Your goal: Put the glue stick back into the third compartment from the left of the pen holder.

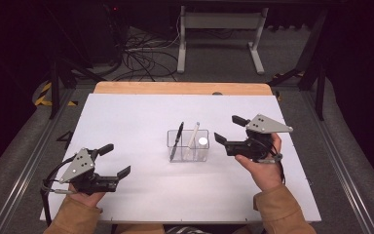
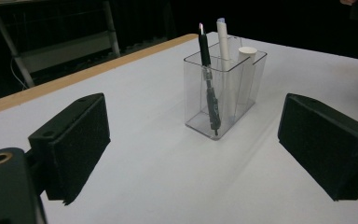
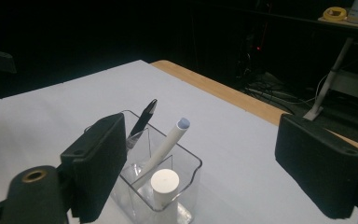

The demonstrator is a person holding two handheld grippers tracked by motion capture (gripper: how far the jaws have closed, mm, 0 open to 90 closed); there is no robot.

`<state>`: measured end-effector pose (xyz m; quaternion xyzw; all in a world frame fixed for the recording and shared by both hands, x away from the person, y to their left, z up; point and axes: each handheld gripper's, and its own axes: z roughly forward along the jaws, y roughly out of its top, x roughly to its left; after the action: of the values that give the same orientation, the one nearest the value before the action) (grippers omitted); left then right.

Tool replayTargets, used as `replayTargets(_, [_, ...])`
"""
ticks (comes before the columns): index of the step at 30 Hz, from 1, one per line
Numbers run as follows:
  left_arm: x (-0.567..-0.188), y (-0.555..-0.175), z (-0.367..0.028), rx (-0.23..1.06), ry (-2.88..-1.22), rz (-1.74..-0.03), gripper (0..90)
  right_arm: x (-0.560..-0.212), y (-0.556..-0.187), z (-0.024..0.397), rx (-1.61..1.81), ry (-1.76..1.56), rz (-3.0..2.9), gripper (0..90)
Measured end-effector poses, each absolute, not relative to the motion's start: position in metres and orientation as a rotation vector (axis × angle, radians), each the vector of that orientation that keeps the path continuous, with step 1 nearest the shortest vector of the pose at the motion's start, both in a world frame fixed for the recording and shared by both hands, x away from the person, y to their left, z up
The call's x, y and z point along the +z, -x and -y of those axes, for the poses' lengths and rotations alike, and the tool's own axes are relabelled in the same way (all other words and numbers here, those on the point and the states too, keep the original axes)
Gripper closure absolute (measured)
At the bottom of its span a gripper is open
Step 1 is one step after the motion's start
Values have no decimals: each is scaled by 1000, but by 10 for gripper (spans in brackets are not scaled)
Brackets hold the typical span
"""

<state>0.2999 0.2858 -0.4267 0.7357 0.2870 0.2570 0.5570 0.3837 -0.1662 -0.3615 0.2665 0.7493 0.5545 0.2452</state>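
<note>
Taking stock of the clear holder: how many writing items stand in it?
3, all in the clear holder: a black pen at its left, a white pen mid-holder, a thick white marker at its right.

Clear plastic pen holder (image 1: 188, 145) sits mid-table, upright. Inside: black pen (image 1: 177, 140) leaning toward 12 o'clock, white pen (image 1: 193, 137) tilted alongside, stubby white cylinder (image 1: 203, 142) at 3 o'clock.

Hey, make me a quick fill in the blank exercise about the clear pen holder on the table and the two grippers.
1. The clear holder has ____ items standing in it.
2. The black pen stands at the holder's ____ end in the high view.
3. The right gripper has its jaws ____, with nothing between them.
4. The left gripper rests apart from the holder, over the ____ table surface.

Missing words: three; left; open; white
</note>
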Motion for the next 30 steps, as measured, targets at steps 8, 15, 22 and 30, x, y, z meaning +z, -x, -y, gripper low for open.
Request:
replayTargets(8, [-427,-299,-290,600,-1722,-686,88,-374,-369,190,1520,-737,-2043,142])
replayTargets(15, [-427,-297,-293,607,-1723,-689,87,-389,-359,206,1515,-768,-2043,139])
replayTargets(22, [-428,-296,-294,615,-1734,-688,85,-409,-352,218,1500,-783,-2072,134])
replayTargets(30, [-429,-294,-295,612,-1735,-680,78,-431,-348,226,1486,-800,-2092,132])
